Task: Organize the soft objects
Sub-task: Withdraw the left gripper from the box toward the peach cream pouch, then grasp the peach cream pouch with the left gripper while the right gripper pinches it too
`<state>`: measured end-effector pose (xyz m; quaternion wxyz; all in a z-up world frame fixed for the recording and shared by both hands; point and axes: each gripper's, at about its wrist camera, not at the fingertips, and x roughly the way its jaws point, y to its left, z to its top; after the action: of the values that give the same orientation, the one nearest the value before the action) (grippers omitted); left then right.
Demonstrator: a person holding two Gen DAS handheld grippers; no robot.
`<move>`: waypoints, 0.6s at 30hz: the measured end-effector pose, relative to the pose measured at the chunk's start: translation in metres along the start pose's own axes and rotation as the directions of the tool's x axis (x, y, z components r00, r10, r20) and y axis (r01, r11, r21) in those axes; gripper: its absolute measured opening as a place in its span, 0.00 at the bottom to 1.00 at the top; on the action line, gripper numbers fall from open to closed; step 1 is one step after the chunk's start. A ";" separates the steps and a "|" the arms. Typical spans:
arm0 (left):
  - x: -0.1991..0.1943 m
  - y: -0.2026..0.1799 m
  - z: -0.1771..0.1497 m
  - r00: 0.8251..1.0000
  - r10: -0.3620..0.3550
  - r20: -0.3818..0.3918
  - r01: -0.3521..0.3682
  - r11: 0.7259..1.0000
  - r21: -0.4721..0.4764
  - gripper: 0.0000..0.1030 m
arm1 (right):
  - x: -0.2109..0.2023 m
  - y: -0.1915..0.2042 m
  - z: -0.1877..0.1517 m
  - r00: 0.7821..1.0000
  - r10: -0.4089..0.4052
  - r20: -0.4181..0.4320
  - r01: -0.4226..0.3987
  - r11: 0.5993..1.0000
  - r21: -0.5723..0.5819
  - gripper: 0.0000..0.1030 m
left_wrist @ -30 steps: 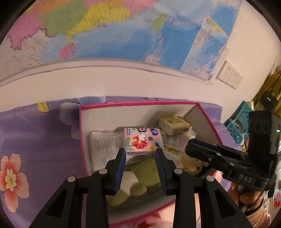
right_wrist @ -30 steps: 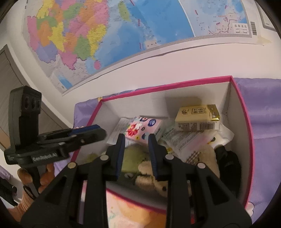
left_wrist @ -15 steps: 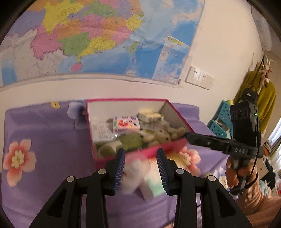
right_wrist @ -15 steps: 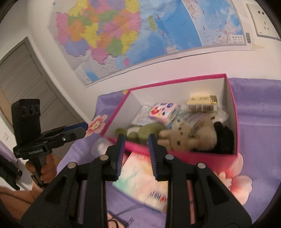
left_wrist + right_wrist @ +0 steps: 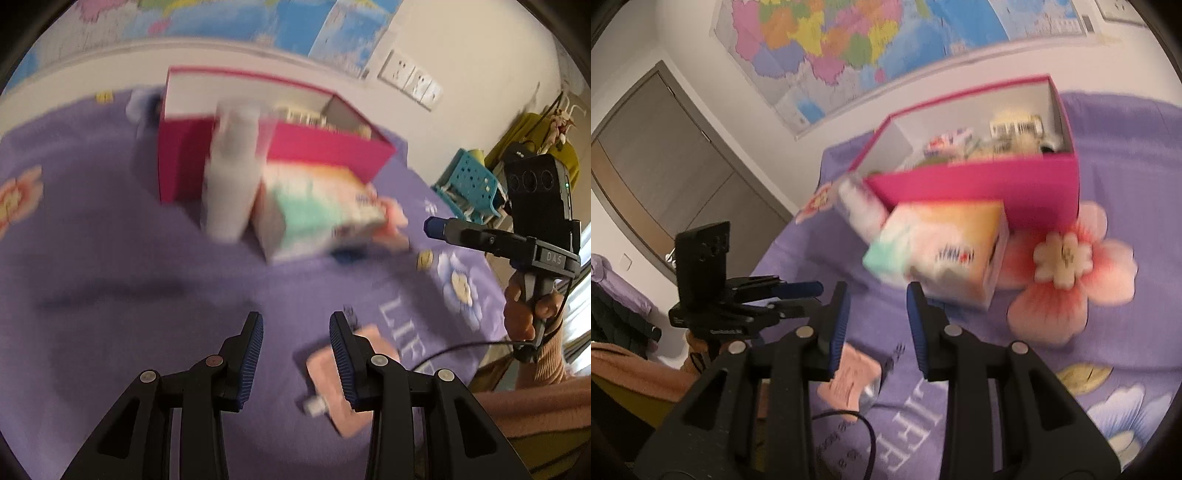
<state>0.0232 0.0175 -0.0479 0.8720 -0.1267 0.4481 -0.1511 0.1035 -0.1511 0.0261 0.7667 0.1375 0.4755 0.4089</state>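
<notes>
Now: both tongs empty over the bed, lining up on the next loose item.

Left tongs (image 5: pixel 294 321) show a narrow bare gap; right tongs (image 5: pixel 877 291) are opening with nothing between the pads. The pink pouch (image 5: pixel 319 373) lies flat on the purple sheet (image 5: pixel 110 295), just right of the left tongs' gap and apart from the pink box (image 5: pixel 314 147), which already holds soft things. A tissue box (image 5: pixel 942 247) and a white pack (image 5: pixel 231 177), too blurred to identify, sit against the box front. Judgement: the pouch is the likely target. Shift the left tongs right to centre on it, widen them first, pinch across the short edge clear of the white cap, and avoid gathering sheet. Keep the trailing cable (image 5: pixel 864 424) out of the pads.
</notes>
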 end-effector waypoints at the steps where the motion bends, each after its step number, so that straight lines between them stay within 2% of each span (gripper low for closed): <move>1: 0.001 0.001 -0.004 1.000 -0.004 -0.012 0.004 1.000 -0.004 0.37 | 0.002 0.000 -0.005 1.000 0.002 -0.016 -0.002 1.000 0.000 0.33; 9: 0.007 -0.003 -0.031 0.995 -0.043 -0.087 0.040 0.998 -0.039 0.37 | 0.024 -0.001 -0.036 0.993 0.018 -0.120 -0.015 1.000 0.024 0.33; 18: 0.014 -0.017 -0.044 0.991 -0.060 -0.117 0.056 0.998 -0.033 0.37 | 0.046 0.004 -0.059 0.978 0.048 -0.202 -0.043 0.999 0.032 0.33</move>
<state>-0.0076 -0.0076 -0.0766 0.8373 -0.1432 0.4971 -0.1770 0.0614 -0.1241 -0.0297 0.7027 0.1166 0.5535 0.4316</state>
